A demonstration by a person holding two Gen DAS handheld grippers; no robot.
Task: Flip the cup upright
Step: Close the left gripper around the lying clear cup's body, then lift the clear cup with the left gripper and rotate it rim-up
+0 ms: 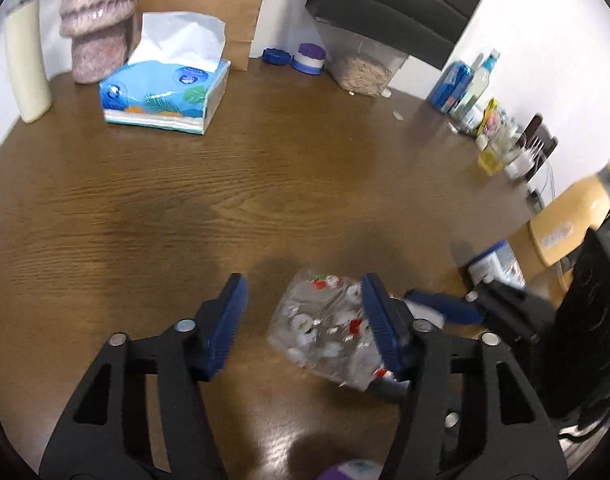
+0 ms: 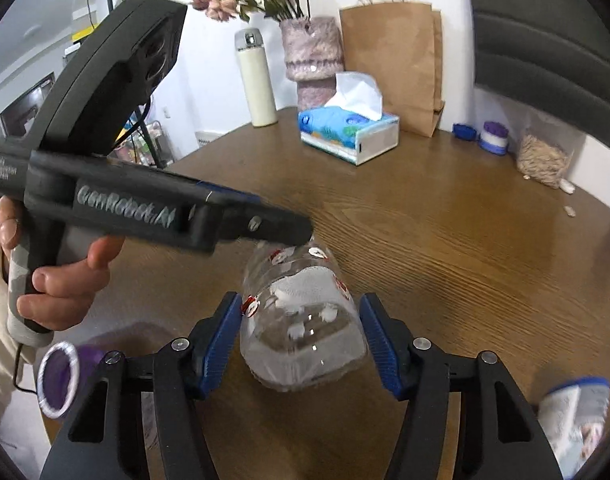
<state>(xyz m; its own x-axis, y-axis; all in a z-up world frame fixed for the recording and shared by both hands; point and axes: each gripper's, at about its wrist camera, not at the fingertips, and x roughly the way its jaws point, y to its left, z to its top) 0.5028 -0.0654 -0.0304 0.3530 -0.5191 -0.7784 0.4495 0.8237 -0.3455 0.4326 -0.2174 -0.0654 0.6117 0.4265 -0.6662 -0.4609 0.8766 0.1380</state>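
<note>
Partly hidden behind the left gripper's (image 1: 303, 320) right-hand blue pad, the clear cup (image 2: 301, 320) with red-and-white printed figures is lying on its side on the wooden table (image 2: 445, 240); its outline is blurring in the left wrist view, and which end is the mouth is hard to tell there; the right wrist view is showing the wide open end facing the camera. The left gripper's jaws are standing wide apart, the cup lying near the right pad, though whether they are touching cannot be told; the right gripper (image 2: 301, 332) is likewise spread open, its pads sitting either side of the cup, the left pad at or very near the wall and the right one apart from it. A hand (image 2: 61, 280) is holding the left tool, whose body is reading "GenRobot.AI"; smaller lettering at its rear is too blurred to read. A tissue box (image 1: 165, 96), a paper bag (image 2: 393, 64) and a cream flask (image 2: 257, 80) are standing at the far edge; writing on the box cannot be made out.
</note>
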